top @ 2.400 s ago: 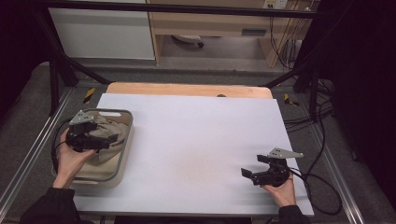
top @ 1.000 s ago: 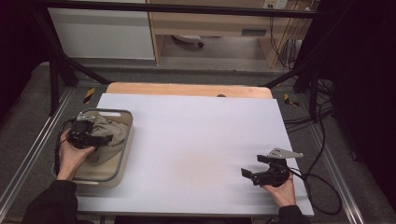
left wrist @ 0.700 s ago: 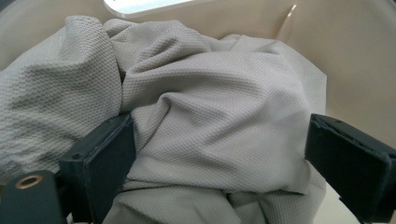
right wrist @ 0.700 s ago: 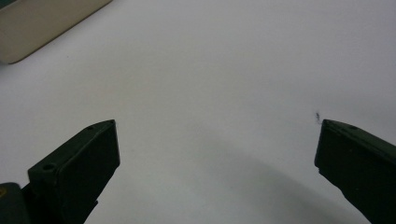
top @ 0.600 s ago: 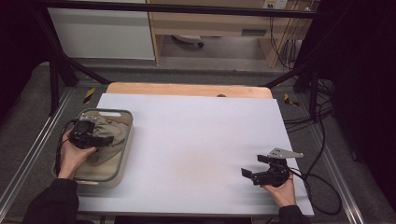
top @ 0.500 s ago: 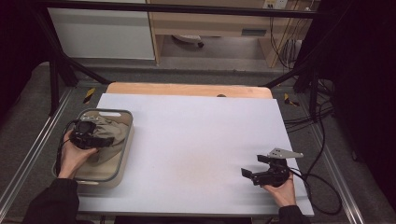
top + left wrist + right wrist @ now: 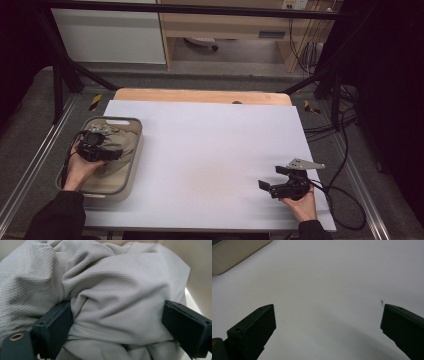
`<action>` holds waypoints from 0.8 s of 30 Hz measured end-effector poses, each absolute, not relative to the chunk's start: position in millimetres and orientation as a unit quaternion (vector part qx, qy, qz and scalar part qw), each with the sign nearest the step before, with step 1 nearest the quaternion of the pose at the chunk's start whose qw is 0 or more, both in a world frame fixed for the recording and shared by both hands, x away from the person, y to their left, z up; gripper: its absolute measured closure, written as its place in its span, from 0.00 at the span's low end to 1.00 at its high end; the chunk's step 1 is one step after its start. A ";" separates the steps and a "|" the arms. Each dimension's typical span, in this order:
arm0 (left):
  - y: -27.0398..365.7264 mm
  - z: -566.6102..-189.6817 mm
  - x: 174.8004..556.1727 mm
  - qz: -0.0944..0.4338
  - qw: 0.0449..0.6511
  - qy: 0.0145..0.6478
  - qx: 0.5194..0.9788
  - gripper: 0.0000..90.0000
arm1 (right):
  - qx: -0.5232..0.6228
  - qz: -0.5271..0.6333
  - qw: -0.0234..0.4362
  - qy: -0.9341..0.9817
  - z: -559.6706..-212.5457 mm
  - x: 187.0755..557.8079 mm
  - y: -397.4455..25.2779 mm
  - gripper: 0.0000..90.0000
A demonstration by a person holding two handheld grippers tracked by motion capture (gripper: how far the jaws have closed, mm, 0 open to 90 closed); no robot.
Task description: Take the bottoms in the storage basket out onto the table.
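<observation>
White table top (image 7: 210,145) under dark frame rails (image 7: 190,9), grey floor (image 7: 30,120).

A grey tub (image 7: 131,165) is seen at the left edge of the white table (image 7: 210,150), with crumpled grey cloth (image 7: 120,142) inside. The left gripper (image 7: 95,147) is held over that cloth. The right gripper (image 7: 280,186) is rested near the table's front right corner.

Hidden and cut-off parts

The left claw (image 7: 95,147) covers the middle of the grey cloth (image 7: 119,141) in the high view, and the tub (image 7: 131,165) walls hide the cloth's lower folds. In the left gripper view the cloth (image 7: 117,297) runs past every edge. The tub (image 7: 235,252) corner is cropped in the right gripper view.
</observation>
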State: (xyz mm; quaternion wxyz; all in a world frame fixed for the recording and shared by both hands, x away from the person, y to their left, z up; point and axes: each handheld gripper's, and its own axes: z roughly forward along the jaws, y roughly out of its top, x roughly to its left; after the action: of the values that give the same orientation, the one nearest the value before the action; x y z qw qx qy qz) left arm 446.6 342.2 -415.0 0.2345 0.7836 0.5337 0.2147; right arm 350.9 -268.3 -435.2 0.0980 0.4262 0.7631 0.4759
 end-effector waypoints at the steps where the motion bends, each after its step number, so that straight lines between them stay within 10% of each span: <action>1: 341.2 -415.6 446.6 0.217 0.229 0.533 0.785 0.11 | 0.426 0.476 0.098 0.763 -435.3 350.9 -268.3 0.01; 24: 328.3 -415.2 448.6 0.246 0.157 0.529 0.797 0.46 | 0.425 0.476 0.098 0.763 -434.9 350.7 -268.3 0.01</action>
State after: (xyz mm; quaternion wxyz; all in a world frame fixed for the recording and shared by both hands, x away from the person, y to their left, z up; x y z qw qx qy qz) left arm 448.6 328.3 -415.2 0.1567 0.7972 0.5287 0.2460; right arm 350.7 -268.3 -434.9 0.0984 0.4253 0.7633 0.4762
